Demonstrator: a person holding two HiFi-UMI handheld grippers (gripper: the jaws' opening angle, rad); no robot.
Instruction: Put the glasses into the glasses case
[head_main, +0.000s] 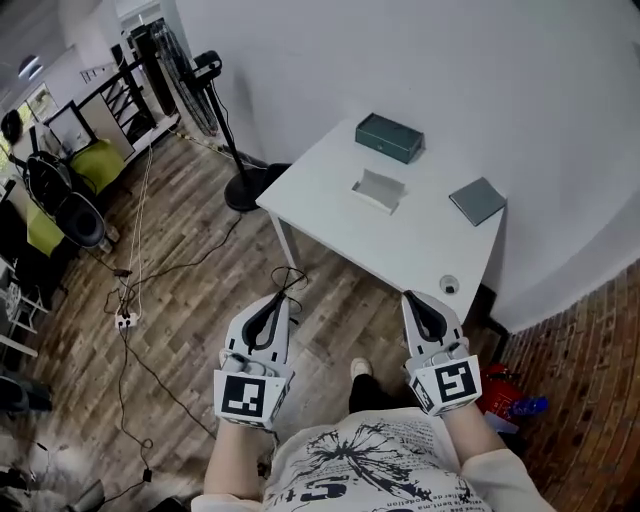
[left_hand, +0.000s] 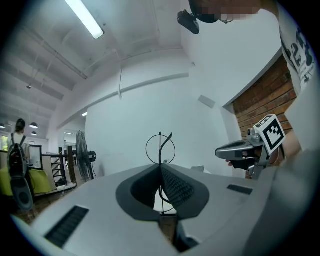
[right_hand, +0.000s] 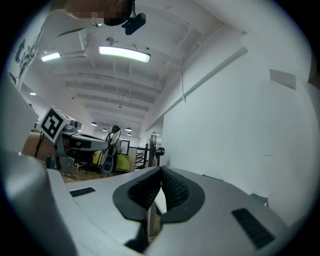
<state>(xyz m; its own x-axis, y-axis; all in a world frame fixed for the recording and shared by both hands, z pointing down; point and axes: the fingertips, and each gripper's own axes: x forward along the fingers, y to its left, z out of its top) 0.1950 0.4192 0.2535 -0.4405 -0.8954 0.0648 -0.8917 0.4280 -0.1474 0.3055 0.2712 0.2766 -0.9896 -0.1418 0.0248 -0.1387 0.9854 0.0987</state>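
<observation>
Printed shirt (head_main: 380, 465) fills bottom edge, head view. Left gripper (head_main: 272, 305) and right gripper (head_main: 420, 305) sit just above it, over the wood floor (head_main: 200, 300), near the white table (head_main: 340, 225). Teal glasses case (head_main: 389, 137) at the table's far edge, upper centre; pale tray-like item (head_main: 379, 190) near it.
Left gripper view: jaws pressed together, nothing pinched.
Right gripper view: jaws pressed together, nothing between.
</observation>
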